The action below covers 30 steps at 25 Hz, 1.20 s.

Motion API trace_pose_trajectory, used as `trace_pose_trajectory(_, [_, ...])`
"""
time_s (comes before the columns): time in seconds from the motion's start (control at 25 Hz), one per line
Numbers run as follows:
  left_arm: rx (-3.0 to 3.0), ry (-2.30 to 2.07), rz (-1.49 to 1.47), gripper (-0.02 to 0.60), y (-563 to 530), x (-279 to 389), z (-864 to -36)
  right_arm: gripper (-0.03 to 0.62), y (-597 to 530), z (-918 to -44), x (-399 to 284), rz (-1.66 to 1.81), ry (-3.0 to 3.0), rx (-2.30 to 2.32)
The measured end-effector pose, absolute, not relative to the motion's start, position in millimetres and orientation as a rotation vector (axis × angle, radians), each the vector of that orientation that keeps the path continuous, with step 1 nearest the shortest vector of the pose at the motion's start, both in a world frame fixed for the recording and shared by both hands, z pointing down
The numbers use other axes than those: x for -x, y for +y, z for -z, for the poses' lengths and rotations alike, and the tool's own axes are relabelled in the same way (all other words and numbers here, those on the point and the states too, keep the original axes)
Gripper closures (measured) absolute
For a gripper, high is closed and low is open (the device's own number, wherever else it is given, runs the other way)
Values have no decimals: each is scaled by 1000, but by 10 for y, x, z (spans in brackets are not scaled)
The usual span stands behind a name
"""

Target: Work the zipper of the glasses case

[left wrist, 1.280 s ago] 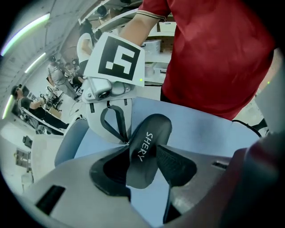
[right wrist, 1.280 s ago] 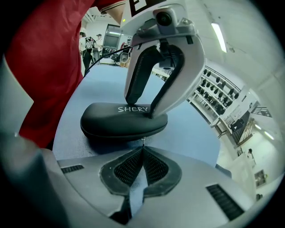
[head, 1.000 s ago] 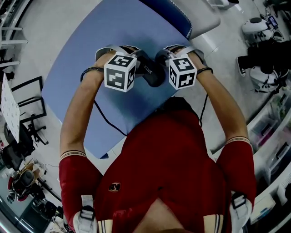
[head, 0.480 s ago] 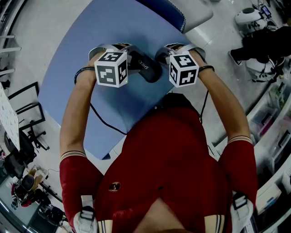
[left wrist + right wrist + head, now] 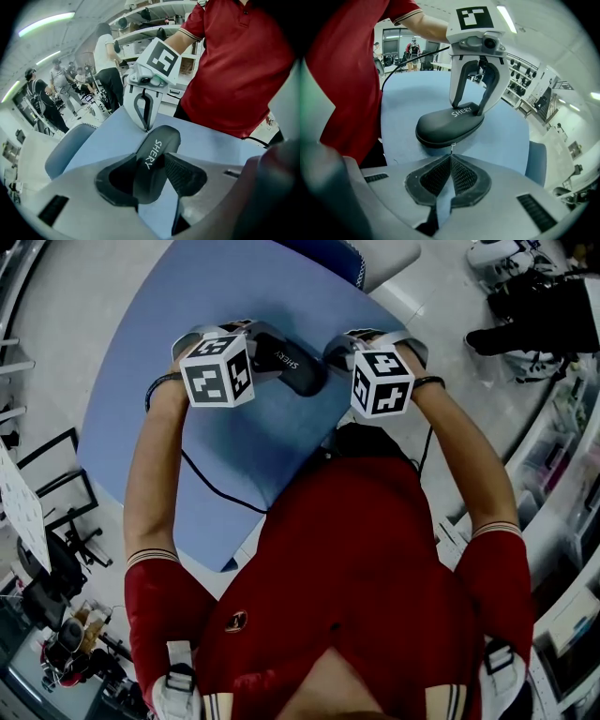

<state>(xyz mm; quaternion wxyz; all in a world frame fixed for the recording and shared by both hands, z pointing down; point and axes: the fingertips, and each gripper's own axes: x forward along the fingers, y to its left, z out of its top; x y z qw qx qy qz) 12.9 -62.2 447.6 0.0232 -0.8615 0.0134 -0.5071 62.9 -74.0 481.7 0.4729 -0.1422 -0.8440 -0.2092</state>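
A black glasses case [image 5: 289, 365] marked SHERY lies on the blue table [image 5: 225, 296]. My left gripper [image 5: 151, 174] is shut across the case [image 5: 154, 154], one pad on each long side. From the right gripper view, those two fingers [image 5: 479, 108] straddle the case's far end [image 5: 449, 125]. My right gripper [image 5: 451, 159] is shut, its tips pinching the small metal zipper pull [image 5: 452, 148] at the case's near end. In the left gripper view, the right gripper [image 5: 146, 125] meets the case's far tip. In the head view, marker cubes hide both pairs of jaws.
A grey-blue chair [image 5: 370, 261] stands at the table's far edge. A black cable [image 5: 220, 488] runs over the table near the person's red shirt. Several people and shelves fill the room behind in the left gripper view [image 5: 105, 56].
The left gripper has moved left with the case, and the gap between the two marker cubes has widened. The right gripper has stayed roughly where it was, still shut.
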Motion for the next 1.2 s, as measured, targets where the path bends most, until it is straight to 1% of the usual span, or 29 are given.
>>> trace_pose_trajectory(1.2, [2714,69,1507,411,-552,-88,-4456,594,-131,-4737,-849,188,-2163,-97])
